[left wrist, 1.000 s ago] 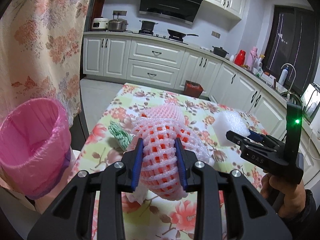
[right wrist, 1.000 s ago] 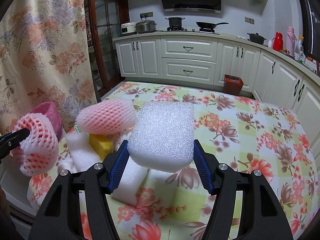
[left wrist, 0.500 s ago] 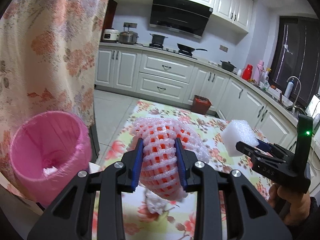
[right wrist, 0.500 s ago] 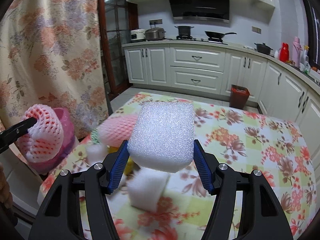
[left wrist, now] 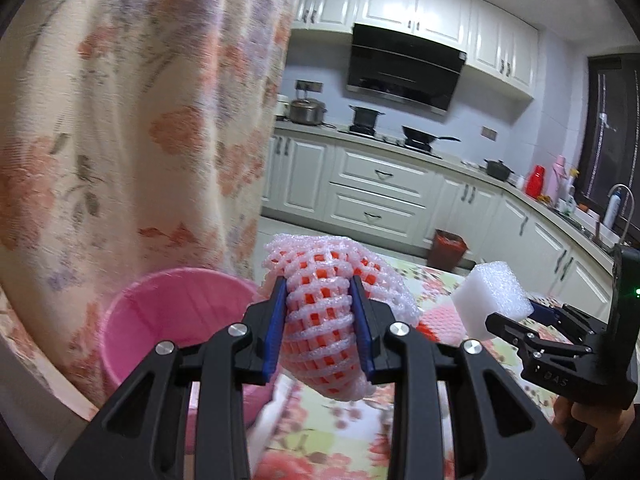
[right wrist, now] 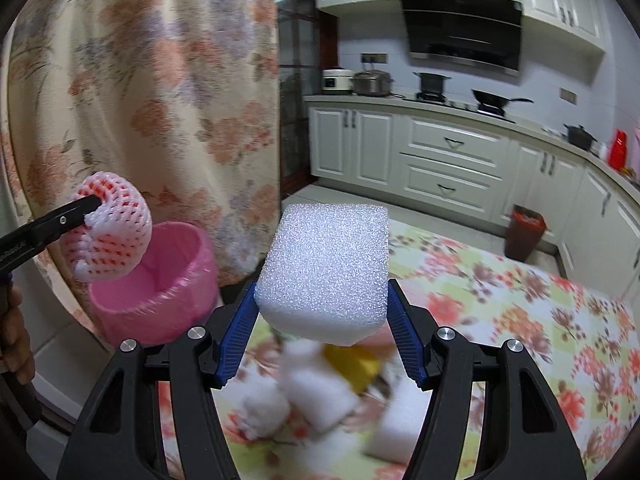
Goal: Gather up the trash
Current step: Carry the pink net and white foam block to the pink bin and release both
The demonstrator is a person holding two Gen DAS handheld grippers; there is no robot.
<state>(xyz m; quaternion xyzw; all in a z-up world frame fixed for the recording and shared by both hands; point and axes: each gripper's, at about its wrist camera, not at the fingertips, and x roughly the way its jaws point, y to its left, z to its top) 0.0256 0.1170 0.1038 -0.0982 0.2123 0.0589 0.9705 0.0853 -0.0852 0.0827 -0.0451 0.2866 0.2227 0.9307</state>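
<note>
A: We see a pink-and-white foam net (left wrist: 324, 320) with red showing through its mesh, held between blue pads (left wrist: 276, 332) on black fingers.

B: We also see a white foam block (right wrist: 324, 272), speckled and glittery, beside a pink bin (right wrist: 160, 292) with a pink liner.

A: The curtain (right wrist: 152, 100) is cream with peach and lilac flowers.

B: The tablecloth (right wrist: 520, 312) is yellow-green checks with coral blossoms. The cabinets (right wrist: 452, 156) are white.

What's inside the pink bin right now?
The pink bin shows only its pink liner on the inner wall. The foam net, held in the left hand-held gripper, covers part of the opening, and the bottom is out of sight.
</note>
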